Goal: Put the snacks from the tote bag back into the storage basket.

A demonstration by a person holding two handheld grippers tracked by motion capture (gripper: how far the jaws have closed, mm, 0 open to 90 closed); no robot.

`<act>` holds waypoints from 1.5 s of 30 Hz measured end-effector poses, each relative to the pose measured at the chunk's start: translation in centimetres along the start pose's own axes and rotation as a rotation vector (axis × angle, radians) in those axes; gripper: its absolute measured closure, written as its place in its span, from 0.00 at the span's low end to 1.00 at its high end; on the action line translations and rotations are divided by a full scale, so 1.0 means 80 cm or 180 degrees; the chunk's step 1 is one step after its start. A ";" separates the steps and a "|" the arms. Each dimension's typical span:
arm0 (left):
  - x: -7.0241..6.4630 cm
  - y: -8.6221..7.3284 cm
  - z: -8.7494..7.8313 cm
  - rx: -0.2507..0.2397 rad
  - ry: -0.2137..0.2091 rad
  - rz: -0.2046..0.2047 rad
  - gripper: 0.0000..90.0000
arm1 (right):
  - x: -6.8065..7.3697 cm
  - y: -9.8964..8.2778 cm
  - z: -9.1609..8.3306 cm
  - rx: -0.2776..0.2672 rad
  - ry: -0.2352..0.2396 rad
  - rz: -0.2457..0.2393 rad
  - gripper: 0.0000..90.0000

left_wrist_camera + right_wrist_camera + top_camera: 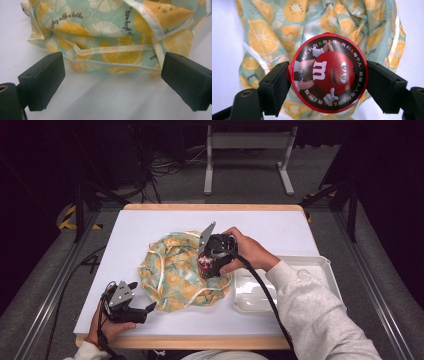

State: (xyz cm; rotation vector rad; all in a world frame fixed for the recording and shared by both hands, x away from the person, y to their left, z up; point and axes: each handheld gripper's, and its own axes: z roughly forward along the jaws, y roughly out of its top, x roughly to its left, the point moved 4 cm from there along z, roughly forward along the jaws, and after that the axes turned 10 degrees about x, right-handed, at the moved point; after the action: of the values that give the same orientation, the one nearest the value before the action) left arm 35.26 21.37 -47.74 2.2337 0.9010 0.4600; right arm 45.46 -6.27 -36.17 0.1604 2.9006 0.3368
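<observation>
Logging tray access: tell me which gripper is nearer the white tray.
Right. The right gripper, shut on a round M&M's container, hangs over the fruit-print bag just beside the white tray; the open left gripper sits beyond the bag's far side.

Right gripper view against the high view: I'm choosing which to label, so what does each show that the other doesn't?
Right gripper view: the face of the round red candy tin is legible, a red cartoon figure with a white m ringed by printed characters, clamped at its sides between the right gripper's black fingers.

High view: the white tray at the table's right, the left gripper open near the front edge, the person's grey sleeve, and the floor beyond.

Both: the citrus-print cloth bag on the white table, under the tin.
</observation>
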 end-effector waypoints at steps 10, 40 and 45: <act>0.000 0.000 -0.004 -0.0035 0.0007 -0.0023 0.07 | 0.003 -0.014 -0.020 -0.0035 -0.0055 0.0055 0.27; -0.002 0.011 0.006 -0.0020 -0.0030 0.0077 0.07 | 0.008 -0.115 -0.071 0.0055 -0.0159 0.0251 0.27; -0.002 0.012 0.006 -0.0017 -0.0031 0.0087 0.07 | 0.007 -0.136 -0.073 0.0126 -0.0163 0.0317 0.27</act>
State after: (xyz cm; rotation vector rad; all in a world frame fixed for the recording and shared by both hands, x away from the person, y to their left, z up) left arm 35.84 20.56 -47.44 2.2441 0.8641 0.4633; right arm 42.65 -17.95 -33.30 0.3162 2.8560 0.2874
